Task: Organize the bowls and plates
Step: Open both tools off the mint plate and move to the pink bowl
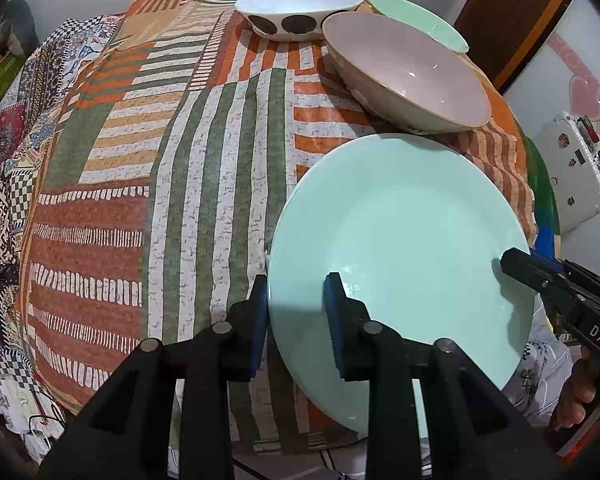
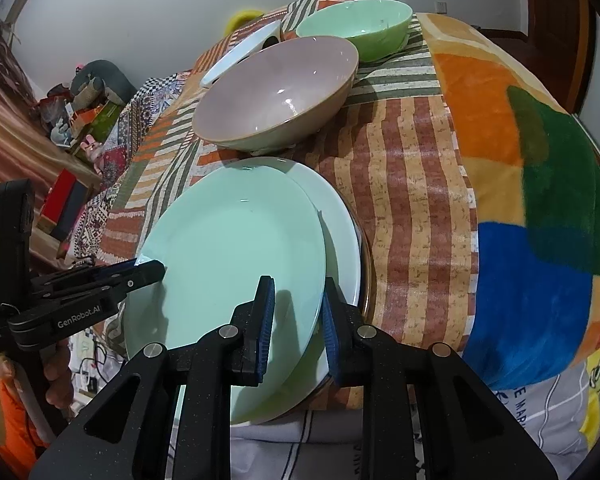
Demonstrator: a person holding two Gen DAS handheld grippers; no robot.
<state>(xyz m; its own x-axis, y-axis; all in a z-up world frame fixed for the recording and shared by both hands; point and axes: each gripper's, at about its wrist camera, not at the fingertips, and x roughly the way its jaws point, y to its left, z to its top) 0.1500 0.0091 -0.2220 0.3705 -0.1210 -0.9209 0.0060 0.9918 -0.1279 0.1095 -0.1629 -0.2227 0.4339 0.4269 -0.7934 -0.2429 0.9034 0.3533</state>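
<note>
A mint green plate (image 1: 404, 248) (image 2: 236, 248) is held tilted over a second pale plate (image 2: 340, 232) on the patchwork tablecloth. My left gripper (image 1: 298, 308) straddles its left rim, one finger above and one below, jaws closed on it. My right gripper (image 2: 298, 312) grips the opposite rim the same way; it also shows in the left wrist view (image 1: 516, 260). A pink-grey bowl (image 1: 408, 68) (image 2: 276, 92) sits just beyond the plates. A green bowl (image 2: 356, 28) (image 1: 420, 20) and a white bowl with dark dots (image 1: 300, 8) (image 2: 240, 56) stand farther back.
The table is covered by a striped patchwork cloth (image 1: 180, 168), with a bright blanket (image 2: 540, 200) draped over the right edge. Clutter and boxes (image 2: 72, 112) lie beyond the left side. A white wall is behind.
</note>
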